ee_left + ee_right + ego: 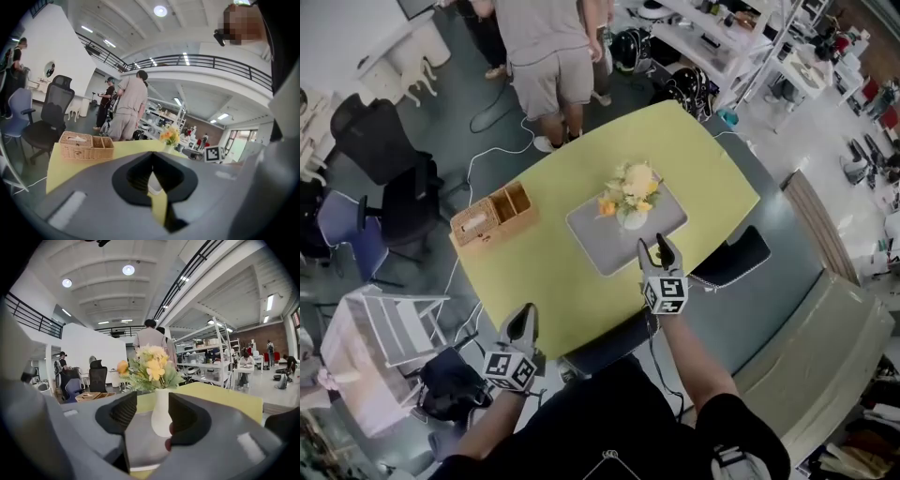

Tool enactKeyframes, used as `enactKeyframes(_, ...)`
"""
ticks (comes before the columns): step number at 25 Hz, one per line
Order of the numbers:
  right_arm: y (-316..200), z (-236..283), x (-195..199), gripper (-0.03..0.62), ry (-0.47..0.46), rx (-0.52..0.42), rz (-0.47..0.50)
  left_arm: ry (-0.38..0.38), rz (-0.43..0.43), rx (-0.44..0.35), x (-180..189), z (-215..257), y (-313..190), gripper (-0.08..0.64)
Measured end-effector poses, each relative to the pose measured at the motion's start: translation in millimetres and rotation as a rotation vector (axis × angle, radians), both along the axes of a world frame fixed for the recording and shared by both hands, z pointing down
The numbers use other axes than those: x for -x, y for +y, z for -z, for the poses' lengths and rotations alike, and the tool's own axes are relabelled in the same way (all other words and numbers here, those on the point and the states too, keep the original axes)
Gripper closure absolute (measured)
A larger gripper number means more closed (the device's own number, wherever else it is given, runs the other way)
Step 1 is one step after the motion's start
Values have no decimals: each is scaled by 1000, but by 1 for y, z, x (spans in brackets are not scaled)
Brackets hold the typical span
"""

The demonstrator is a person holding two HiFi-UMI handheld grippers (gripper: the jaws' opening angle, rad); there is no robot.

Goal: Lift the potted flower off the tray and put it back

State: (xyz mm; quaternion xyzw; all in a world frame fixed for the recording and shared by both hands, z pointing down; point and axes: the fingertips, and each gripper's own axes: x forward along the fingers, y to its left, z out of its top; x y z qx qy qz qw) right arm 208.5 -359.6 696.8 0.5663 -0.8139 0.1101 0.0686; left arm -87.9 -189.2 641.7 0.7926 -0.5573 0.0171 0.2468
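Basket (pixel 499 232) contents seem too small to tell.

Bright, even light from round ceiling lamps (pixel 128 270) above the right tool (pixel 152 405) — fisheye edges darken, near tool bodies blur.

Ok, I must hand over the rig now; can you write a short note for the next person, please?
Left gripper: shut, empty, at the near edge of the yellow table, away from the tray.
Right gripper: open, at the near side of the grey tray, jaws lined up on the white vase, not pressing it.
Potted flower: upright on the tray, mid-table.
Done: nothing yet; no grip, no lift.
Left: close on the vase, lift, set it back on the tray.
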Motion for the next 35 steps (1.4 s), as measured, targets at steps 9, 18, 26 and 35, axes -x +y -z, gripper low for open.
enactKeyframes(9,-84,-65,11,290,49,46,48,-19,56,87,0,-29,-6,554)
enactKeyframes(18,-125,-79,26,265,163,-8,42,-37,112,123,13,-40,-6,554)
enactKeyframes(26,-130,-77,29,356,164,-22,8,-39,141,127,23,-40,0,554)
enactKeyframes(35,-102,-37,25,357,97,-46,-11,-30,127,97,33,-31,18,554)
